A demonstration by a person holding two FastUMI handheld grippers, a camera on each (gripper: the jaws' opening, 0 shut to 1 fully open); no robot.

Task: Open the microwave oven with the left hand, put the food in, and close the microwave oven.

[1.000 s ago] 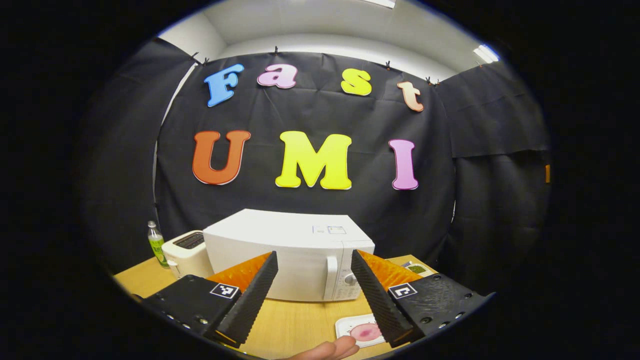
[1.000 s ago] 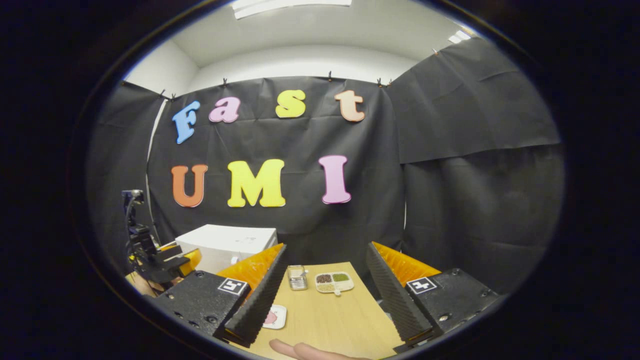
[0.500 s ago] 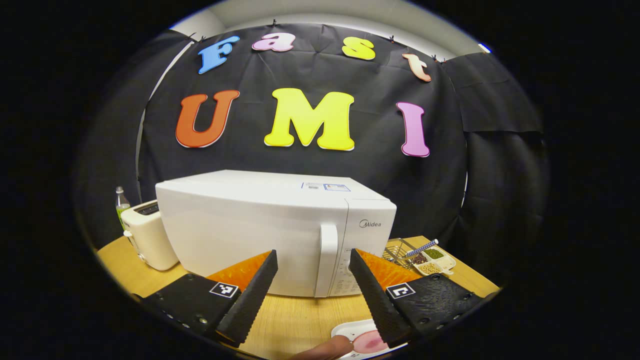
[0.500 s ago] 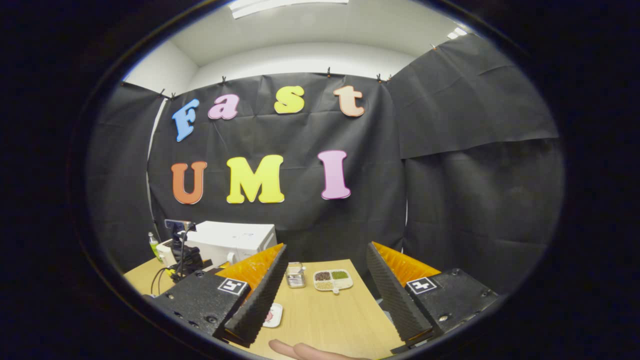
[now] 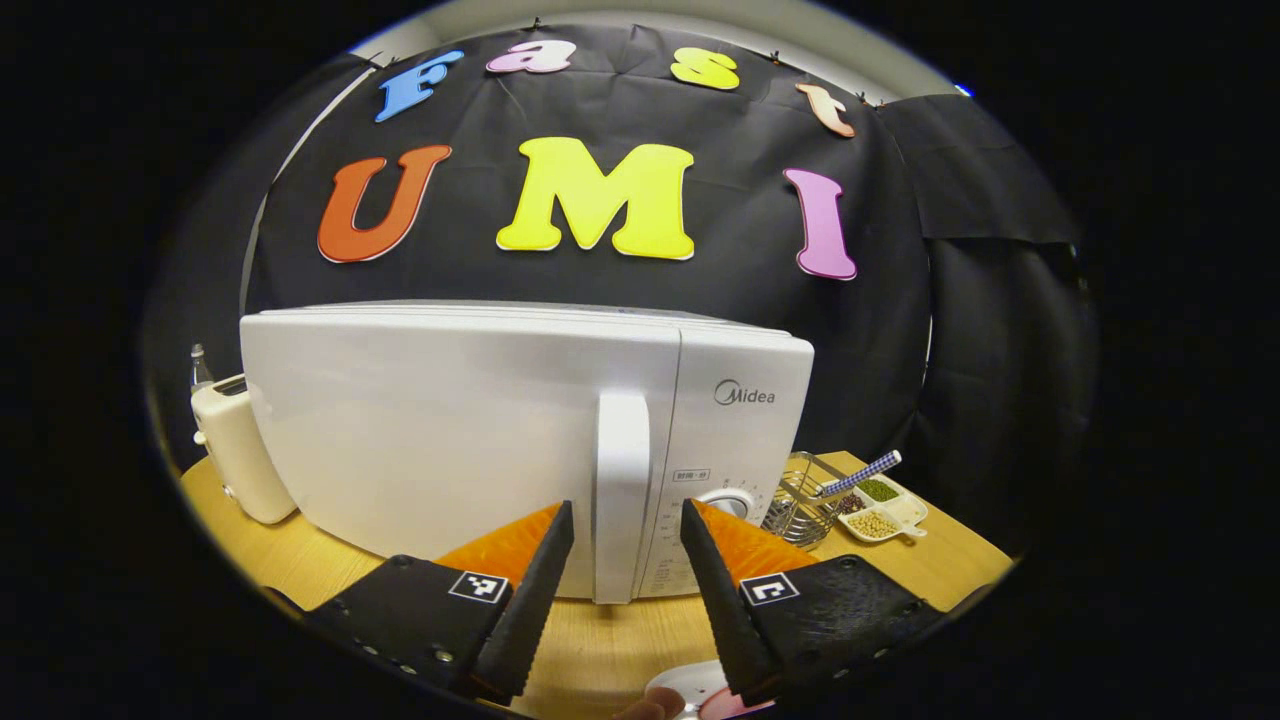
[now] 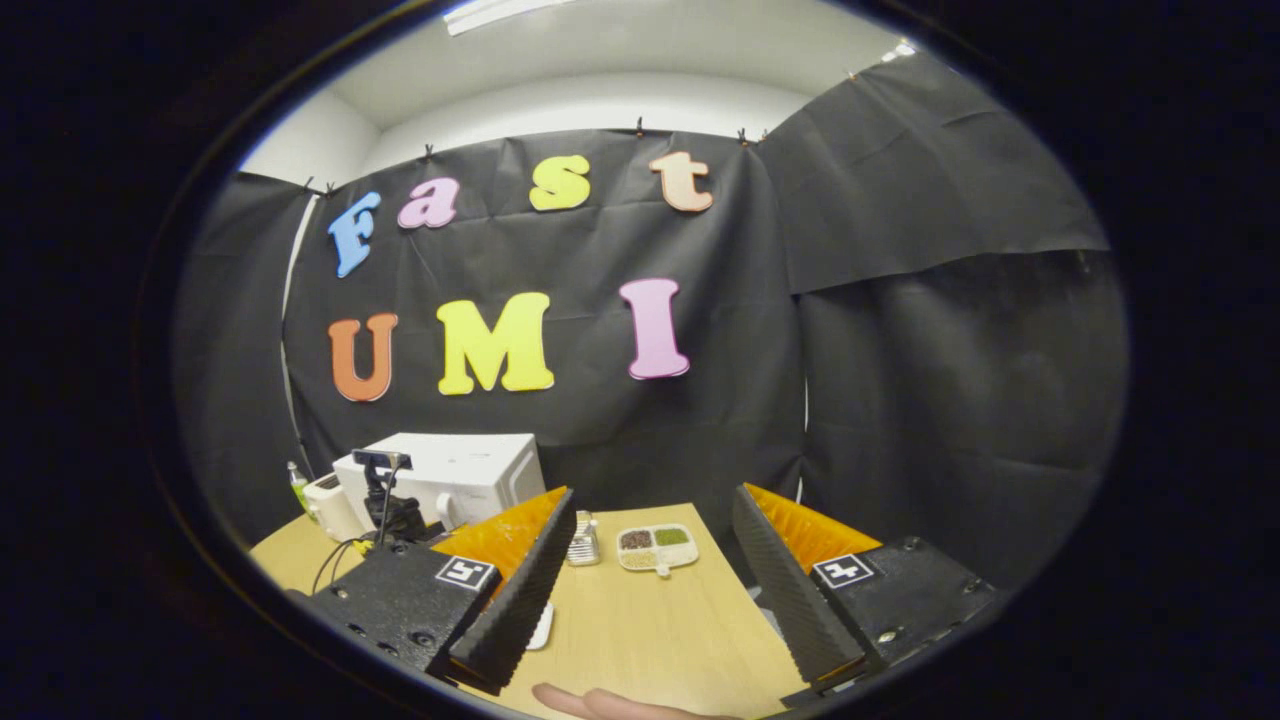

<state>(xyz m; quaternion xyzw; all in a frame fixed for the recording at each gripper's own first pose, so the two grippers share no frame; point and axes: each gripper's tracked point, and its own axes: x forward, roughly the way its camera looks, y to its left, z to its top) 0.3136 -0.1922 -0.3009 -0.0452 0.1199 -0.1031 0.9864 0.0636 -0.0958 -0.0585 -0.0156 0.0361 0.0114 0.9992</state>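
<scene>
1. Left gripper (image 5: 620,560): we recorded it spread open and holding nothing, its two fingers flanking the lower end of the door handle (image 5: 622,480) without clear contact.
2. Microwave oven (image 5: 450,430): white, standing on the worktop (image 5: 590,650), door shut. We judged the opening step approached but not begun; loading and closing were left to do.
3. Food: a white plate (image 5: 690,692) with something pink on it lay on the worktop just below the left gripper, outside the oven.
4. Right gripper (image 6: 645,570): we recorded it wide open and empty, over bare worktop, well apart from the oven.
5. Surroundings: toaster (image 5: 235,450) beside the oven's far side; wire basket (image 5: 800,495) and divided dish of grains (image 5: 885,505) near the control panel; a bottle (image 6: 297,485) behind the toaster.
6. Obstructions: we saw none across the door front, though the plate lay near the door's likely swing.
</scene>
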